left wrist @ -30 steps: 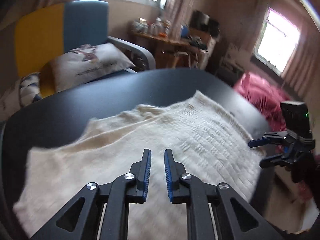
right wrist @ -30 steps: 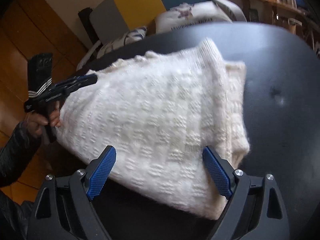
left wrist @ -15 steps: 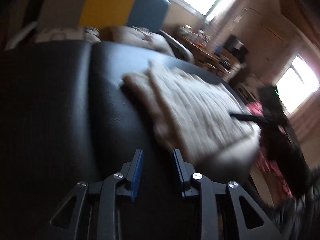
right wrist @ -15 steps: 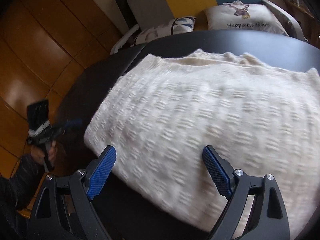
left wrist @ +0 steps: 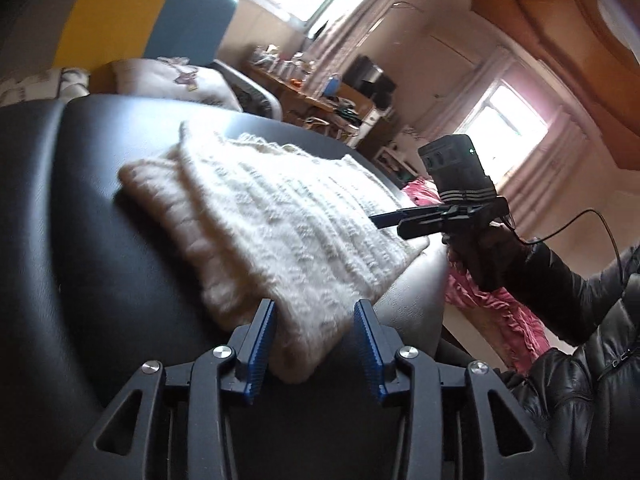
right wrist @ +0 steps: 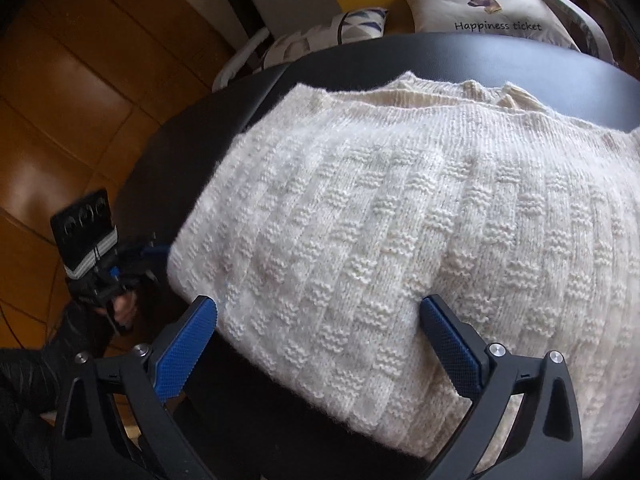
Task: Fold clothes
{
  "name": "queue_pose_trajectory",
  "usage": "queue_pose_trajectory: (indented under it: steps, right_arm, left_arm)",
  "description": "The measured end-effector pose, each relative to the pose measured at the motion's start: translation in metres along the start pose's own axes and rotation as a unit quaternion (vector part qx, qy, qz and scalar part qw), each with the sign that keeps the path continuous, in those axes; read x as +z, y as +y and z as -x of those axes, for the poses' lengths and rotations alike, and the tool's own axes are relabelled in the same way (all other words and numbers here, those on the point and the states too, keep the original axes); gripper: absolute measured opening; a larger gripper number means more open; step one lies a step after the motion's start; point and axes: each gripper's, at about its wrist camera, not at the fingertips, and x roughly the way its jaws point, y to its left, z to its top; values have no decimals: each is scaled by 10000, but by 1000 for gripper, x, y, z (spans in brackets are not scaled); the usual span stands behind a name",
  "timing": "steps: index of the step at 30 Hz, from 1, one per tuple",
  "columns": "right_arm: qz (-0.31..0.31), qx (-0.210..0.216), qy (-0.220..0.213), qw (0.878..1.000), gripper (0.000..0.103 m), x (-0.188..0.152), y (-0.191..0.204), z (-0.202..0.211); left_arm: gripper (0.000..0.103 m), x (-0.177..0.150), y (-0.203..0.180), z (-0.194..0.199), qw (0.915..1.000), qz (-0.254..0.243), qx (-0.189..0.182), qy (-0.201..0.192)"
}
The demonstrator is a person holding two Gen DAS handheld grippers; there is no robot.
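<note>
A cream knitted sweater (right wrist: 400, 208) lies folded on a black round table (right wrist: 500, 52); it also shows in the left wrist view (left wrist: 280, 216). My left gripper (left wrist: 315, 344) is open, low at the table edge, its jaws either side of the sweater's near corner. It shows small in the right wrist view (right wrist: 152, 256) at the sweater's left edge. My right gripper (right wrist: 318, 344) is wide open over the sweater's near edge. In the left wrist view it (left wrist: 390, 219) hovers at the sweater's far side.
An armchair with yellow and blue back (left wrist: 132, 20) and a printed cushion (right wrist: 488, 12) stands behind the table. A pink cloth (left wrist: 492, 300) lies beyond the table on the right. A cluttered wooden desk (left wrist: 320, 96) is at the back. Wooden floor (right wrist: 60, 120) on the left.
My left gripper swung down to the sweater's corner and its jaws opened wider around it. My right gripper moved in closer over the sweater, still wide open.
</note>
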Motion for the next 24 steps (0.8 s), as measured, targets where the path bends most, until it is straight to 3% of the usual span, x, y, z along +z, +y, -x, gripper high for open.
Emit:
queue_pose_trajectory:
  steps: [7, 11, 17, 24]
  right_arm:
    - [572, 274, -273, 9976, 103, 22, 40, 15]
    - [680, 305, -142, 9971, 103, 39, 52, -1]
    - [272, 424, -255, 9984, 103, 71, 42, -32]
    - [224, 403, -112, 9989, 103, 75, 36, -54]
  left_arm:
    - [40, -5, 16, -16, 9980, 272, -450, 345]
    - [41, -1, 9, -19, 9961, 216, -763, 387]
    - [41, 5, 2, -45, 9940, 143, -777, 750]
    - [33, -1, -3, -42, 9929, 140, -743, 919]
